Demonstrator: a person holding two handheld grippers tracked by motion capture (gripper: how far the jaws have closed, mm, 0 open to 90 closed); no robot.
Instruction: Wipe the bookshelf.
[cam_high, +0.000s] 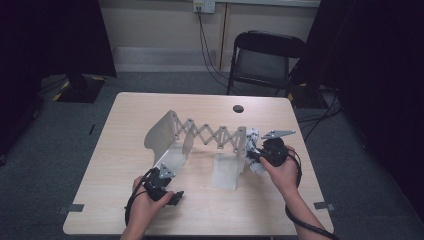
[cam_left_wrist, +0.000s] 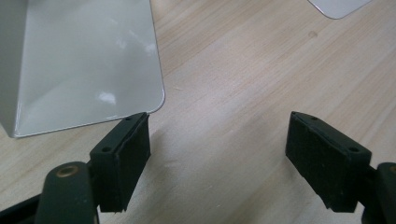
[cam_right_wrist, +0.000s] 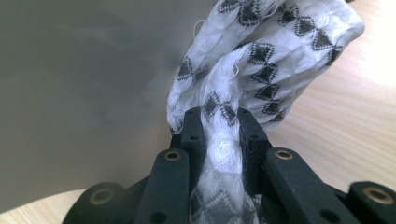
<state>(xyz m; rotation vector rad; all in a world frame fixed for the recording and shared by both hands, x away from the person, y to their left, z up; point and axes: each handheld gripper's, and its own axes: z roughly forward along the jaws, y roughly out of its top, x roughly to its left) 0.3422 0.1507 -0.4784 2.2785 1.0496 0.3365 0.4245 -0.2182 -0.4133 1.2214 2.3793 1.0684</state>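
Observation:
A white cloth with black diamond marks (cam_right_wrist: 261, 51) is bunched and pinched between the jaws of my right gripper (cam_right_wrist: 220, 116), which is shut on it. In the high view this cloth (cam_high: 252, 141) hangs at the right end of a grey metal rack with a scissor lattice (cam_high: 215, 135), and my right gripper (cam_high: 256, 157) sits right beside it. My left gripper (cam_left_wrist: 219, 123) is open with nothing between its fingers, low over the wood. Its left pad (cam_left_wrist: 123, 154) lies just off the corner of the rack's left base plate (cam_left_wrist: 84, 60). From above, the left gripper (cam_high: 175, 196) is near the table's front.
The rack's right plate (cam_high: 227, 170) stands between my two hands, and its grey face (cam_right_wrist: 79, 93) rises close behind the cloth. A round cable hole (cam_high: 238, 108) is at the table's far edge. A black folding chair (cam_high: 265, 57) stands beyond the table (cam_high: 125, 120).

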